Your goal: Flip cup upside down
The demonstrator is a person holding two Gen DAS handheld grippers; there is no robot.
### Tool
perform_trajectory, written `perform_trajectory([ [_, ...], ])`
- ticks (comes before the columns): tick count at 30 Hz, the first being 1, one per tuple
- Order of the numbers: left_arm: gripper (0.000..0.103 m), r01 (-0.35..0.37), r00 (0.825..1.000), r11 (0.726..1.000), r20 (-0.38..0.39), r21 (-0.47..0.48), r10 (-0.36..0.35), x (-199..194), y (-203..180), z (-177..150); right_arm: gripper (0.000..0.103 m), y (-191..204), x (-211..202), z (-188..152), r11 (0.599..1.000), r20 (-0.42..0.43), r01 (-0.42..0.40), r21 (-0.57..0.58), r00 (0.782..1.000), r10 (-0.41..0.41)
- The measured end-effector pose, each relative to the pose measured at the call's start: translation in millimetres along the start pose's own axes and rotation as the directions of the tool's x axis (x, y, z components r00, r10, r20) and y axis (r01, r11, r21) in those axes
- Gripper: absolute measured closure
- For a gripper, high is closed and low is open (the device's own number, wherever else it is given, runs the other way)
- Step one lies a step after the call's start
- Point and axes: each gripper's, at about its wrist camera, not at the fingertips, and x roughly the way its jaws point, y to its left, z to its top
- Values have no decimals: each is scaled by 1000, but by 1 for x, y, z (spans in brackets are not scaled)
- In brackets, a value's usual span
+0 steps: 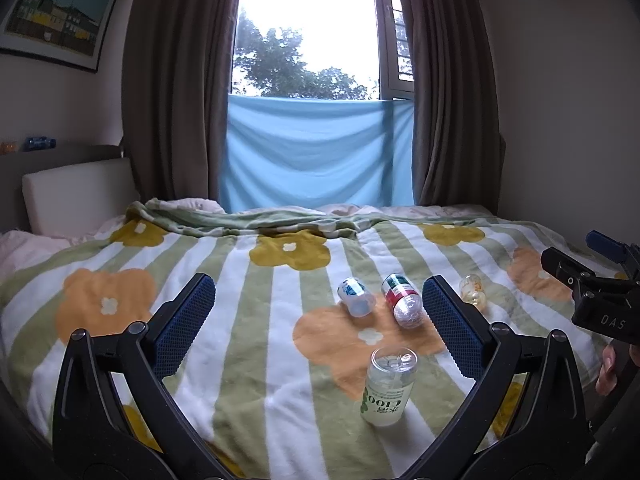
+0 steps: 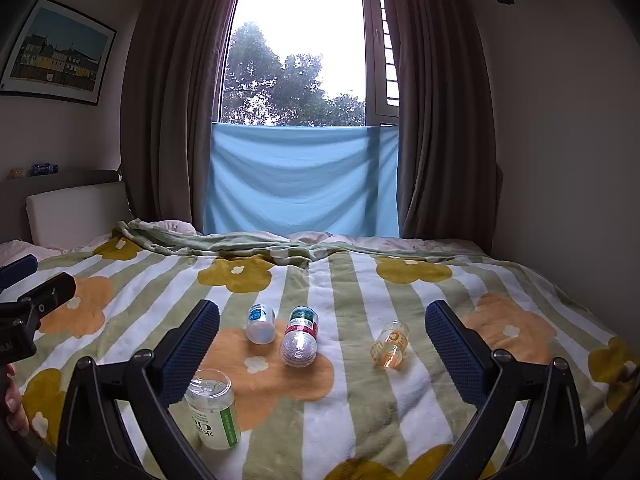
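Left wrist view cuts off your right gripper [image 1: 592, 280] at the frame's right edge, so you cannot tell from there how its jaws stand; the right wrist view shows them spread wide with nothing between. Your left gripper [image 1: 318, 312] is likewise released and hangs above the bed, holding nothing. Its right blue finger [image 1: 452, 320] partly hides the small amber cup [image 2: 390, 344], which the other camera shows lying on its side. Beneath everything spreads the striped flower blanket [image 1: 256, 280], rumpled at its far edge before the blue cloth [image 1: 316, 152] hung across the window [image 1: 308, 28]. Brown curtains [image 1: 176, 80] flank it, and a framed picture [image 1: 56, 16] hangs at left, clipped by the fisheye rim. The clear cup with green lettering [image 1: 389, 388] stands nearest you, printing inverted. Behind it lie a red-labelled cup [image 1: 402, 300] and a blue-labelled cup [image 1: 356, 296], both tipped over, labels too blurred to read.
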Motion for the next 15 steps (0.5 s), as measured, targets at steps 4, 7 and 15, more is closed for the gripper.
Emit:
perform_trajectory([
  [4, 0, 9, 1000, 1000, -1, 4, -9, -1, -3, 0, 0, 0, 0, 0, 1000, 0, 0, 1, 1000, 0],
  [7, 0, 13, 1000, 1000, -5, 0, -13, 0, -3, 0, 0, -1, 0, 0, 1000, 0, 1, 0, 1000, -1],
  [15, 0, 16, 1000, 1000, -9, -15, -16, 1, 1, 0, 0, -1, -1, 0, 1000, 1, -1, 2, 1000, 1],
])
